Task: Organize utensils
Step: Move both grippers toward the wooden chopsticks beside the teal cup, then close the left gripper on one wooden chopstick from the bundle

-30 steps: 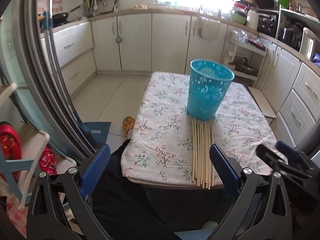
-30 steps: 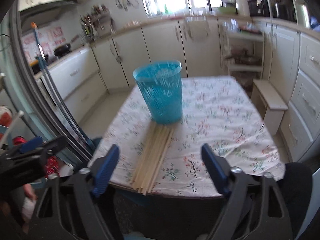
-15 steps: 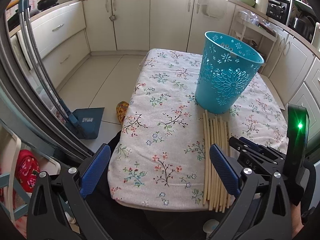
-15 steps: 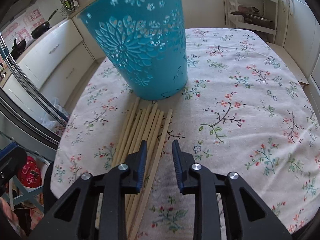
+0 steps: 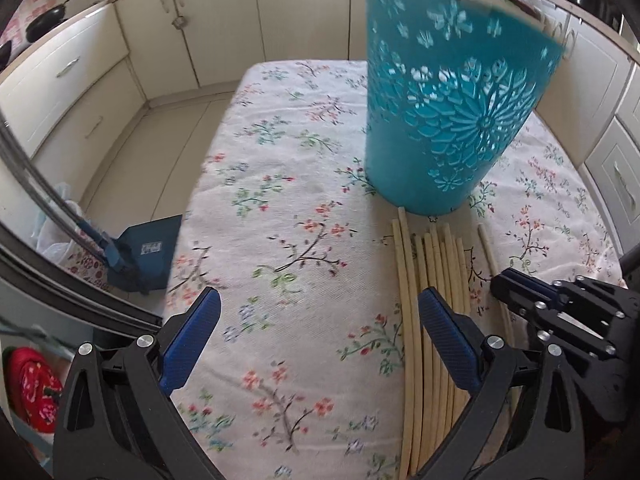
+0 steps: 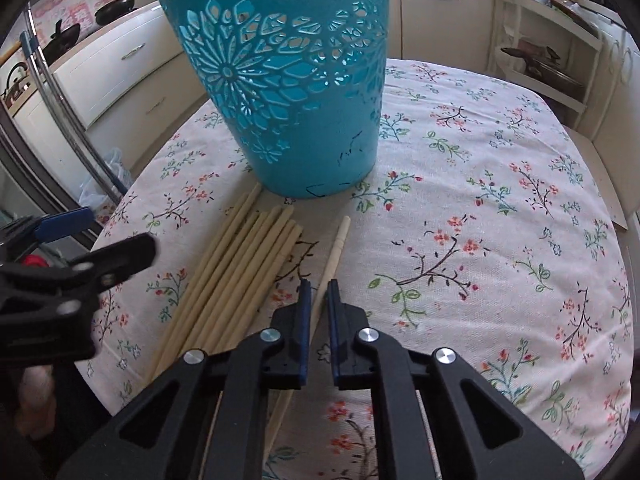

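Right gripper (image 6: 317,300) has closed from wide onto the single chopstick (image 6: 335,250) nearest the blue basket (image 6: 280,80); first pickup secured. Left gripper (image 5: 316,344) stays wide, empty.

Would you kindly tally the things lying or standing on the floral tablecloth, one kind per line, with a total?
Wooden chopsticks: 8 (7 bundled, 1 apart; overlap may hide more)
Teal openwork basket: 1
Total: 9
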`<action>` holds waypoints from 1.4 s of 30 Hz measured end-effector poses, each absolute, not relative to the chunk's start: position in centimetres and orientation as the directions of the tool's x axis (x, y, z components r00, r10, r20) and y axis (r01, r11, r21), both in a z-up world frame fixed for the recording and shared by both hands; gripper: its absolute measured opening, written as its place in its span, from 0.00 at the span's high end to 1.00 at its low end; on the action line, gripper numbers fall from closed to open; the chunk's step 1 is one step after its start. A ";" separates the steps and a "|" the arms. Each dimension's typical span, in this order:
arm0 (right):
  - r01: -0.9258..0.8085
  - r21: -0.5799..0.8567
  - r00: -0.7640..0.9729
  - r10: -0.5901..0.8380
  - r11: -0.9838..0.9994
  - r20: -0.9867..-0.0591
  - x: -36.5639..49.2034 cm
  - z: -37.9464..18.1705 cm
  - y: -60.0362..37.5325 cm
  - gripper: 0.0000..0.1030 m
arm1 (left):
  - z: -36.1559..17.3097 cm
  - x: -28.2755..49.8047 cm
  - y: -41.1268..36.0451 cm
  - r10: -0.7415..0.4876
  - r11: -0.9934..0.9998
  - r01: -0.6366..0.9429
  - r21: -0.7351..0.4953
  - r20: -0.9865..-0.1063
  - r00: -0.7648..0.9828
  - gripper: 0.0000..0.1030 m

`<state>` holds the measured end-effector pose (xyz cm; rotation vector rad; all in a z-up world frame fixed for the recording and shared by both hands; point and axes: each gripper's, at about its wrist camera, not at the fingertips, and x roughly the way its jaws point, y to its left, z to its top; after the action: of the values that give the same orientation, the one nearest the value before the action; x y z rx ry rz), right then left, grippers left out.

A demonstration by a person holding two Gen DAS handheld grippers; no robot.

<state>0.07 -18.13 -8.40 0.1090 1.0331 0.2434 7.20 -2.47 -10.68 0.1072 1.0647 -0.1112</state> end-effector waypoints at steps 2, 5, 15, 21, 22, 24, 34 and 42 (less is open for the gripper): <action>-0.150 0.208 0.491 0.256 0.966 -0.833 -0.2 -8.5 -18.8 0.92 | -11.4 7.8 -3.1 -0.030 0.988 0.148 0.047 -0.879 0.475 0.07; -0.142 0.216 0.501 0.258 0.966 -0.826 -0.6 -8.6 -19.2 0.92 | -12.5 8.7 -3.8 -0.004 0.986 0.148 0.073 -0.886 0.463 0.08; -0.138 0.236 0.505 0.274 0.962 -0.818 -0.4 -8.6 -19.9 0.92 | -13.8 10.2 -3.8 0.027 0.987 0.130 0.096 -0.891 0.454 0.08; -0.137 0.236 0.503 0.273 0.962 -0.821 -0.1 -8.6 -19.9 0.92 | -13.5 10.6 -4.5 -0.052 0.984 0.178 0.034 -0.888 0.457 0.35; -0.140 0.231 0.501 0.270 0.963 -0.822 0.0 -8.6 -19.8 0.92 | -13.4 10.5 -4.7 -0.060 0.981 0.190 0.033 -0.885 0.462 0.46; -0.145 0.224 0.499 0.267 0.964 -0.824 0.0 -8.6 -19.6 0.92 | -13.2 10.3 -5.4 -0.087 0.973 0.230 0.026 -0.880 0.467 0.65; -0.160 0.200 0.522 0.255 0.967 -0.814 0.5 -8.8 -19.5 0.93 | -10.5 9.4 -2.9 -0.275 0.947 0.272 -0.170 -0.868 0.414 0.95; -0.147 0.281 0.550 0.314 0.948 -0.774 0.3 -9.3 -20.5 0.94 | 1.3 7.5 1.1 -0.515 0.856 0.341 -0.389 -0.705 0.488 0.96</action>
<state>0.30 -20.53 -9.29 0.1911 0.9515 0.2752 7.55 1.11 1.32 -0.2076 0.9252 -0.5249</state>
